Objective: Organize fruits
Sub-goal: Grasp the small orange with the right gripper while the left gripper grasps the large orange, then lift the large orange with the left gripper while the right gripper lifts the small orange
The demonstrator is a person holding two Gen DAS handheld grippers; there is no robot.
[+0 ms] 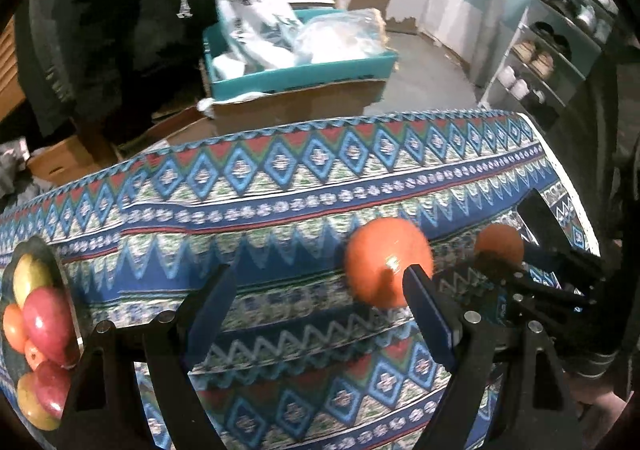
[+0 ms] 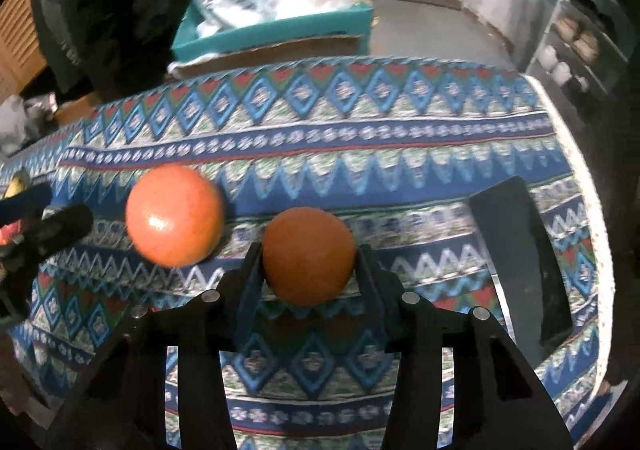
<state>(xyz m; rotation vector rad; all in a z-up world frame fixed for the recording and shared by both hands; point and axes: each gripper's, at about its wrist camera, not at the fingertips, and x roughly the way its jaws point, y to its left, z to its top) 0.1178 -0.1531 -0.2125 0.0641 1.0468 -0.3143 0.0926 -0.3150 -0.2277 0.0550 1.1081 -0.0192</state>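
The right gripper [image 2: 308, 270] was clamped on an orange [image 2: 308, 256] over the patterned tablecloth [image 2: 360, 154]. The left gripper [image 1: 320, 290] stood wide apart beside a second orange [image 1: 384, 258]. A plate of fruit [image 1: 38, 326] sat farther left.

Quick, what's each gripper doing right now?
Left gripper: open, holding nothing.
Right gripper: shut on the smaller orange.

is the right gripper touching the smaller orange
Touching. The right wrist view shows the right gripper with both fingers pressed against the sides of the smaller orange, no gap at either side.
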